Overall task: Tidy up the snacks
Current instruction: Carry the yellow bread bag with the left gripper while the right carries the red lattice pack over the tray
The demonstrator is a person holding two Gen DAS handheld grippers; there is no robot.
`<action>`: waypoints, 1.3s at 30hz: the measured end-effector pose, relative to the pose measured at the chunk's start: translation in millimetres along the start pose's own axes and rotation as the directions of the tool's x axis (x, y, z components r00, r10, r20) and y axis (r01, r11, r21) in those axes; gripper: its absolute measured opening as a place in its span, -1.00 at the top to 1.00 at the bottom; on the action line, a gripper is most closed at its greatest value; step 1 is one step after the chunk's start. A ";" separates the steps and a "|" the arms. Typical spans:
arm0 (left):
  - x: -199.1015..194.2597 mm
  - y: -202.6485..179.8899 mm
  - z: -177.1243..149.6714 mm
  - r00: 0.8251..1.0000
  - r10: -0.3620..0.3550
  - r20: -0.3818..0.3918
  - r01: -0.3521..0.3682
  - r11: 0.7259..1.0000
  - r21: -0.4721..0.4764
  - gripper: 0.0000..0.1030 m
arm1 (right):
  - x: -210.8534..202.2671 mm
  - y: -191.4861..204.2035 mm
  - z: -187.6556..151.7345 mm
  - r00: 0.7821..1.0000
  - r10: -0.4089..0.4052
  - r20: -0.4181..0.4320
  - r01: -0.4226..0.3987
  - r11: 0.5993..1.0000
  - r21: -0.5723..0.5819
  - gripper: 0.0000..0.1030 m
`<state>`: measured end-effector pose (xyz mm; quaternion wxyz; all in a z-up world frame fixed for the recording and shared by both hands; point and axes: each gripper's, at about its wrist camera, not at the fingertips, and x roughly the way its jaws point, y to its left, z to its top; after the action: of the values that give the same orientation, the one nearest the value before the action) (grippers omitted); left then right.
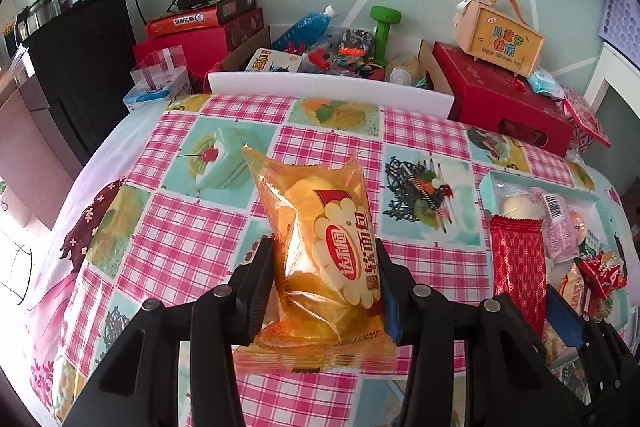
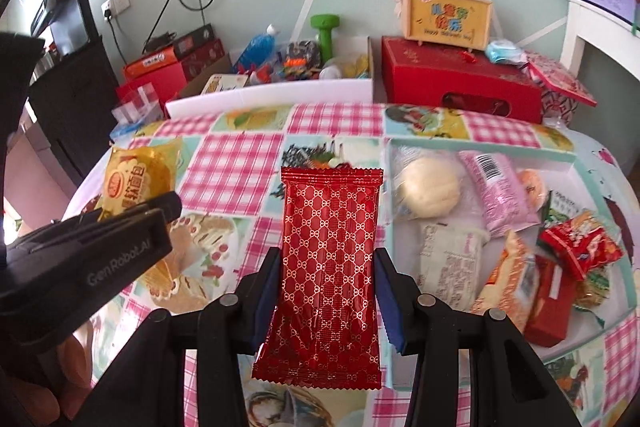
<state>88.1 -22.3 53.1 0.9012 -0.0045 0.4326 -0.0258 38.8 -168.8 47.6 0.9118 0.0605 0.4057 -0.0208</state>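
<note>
Left gripper (image 1: 326, 287) clamps an orange bread packet (image 1: 320, 251), held upright above the desk (image 1: 192, 235) with its pink checked cloth. Right gripper (image 2: 326, 297) clamps a red patterned snack packet (image 2: 328, 267), also lifted off the desk. White tray (image 2: 568, 157) just right of it holds mixed snacks: a round bun (image 2: 430, 193), a pink packet (image 2: 500, 187), small red packets (image 2: 580, 243).

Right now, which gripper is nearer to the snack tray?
Right. The right gripper, shut on the red packet, hangs right beside the snack tray. The left gripper, holding the orange bread packet, is farther off, on the right gripper's far side.
</note>
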 end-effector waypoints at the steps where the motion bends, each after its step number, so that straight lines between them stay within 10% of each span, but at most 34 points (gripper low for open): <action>1: -1.7 -2.9 -0.2 1.000 -0.006 0.002 0.006 1.000 0.003 0.07 | -3.7 -2.8 1.1 1.000 -0.003 0.008 0.003 1.000 0.008 0.07; 39: 13.0 -191.7 -35.0 0.971 -0.230 -0.067 0.240 0.917 0.318 0.07 | -27.5 -194.4 -15.2 0.970 -0.244 -0.018 0.231 0.891 0.391 0.07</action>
<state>60.8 -213.8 26.9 0.8737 0.0919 0.4317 -0.2044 -7.8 -360.0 39.8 0.8782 0.1904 0.3835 -0.2132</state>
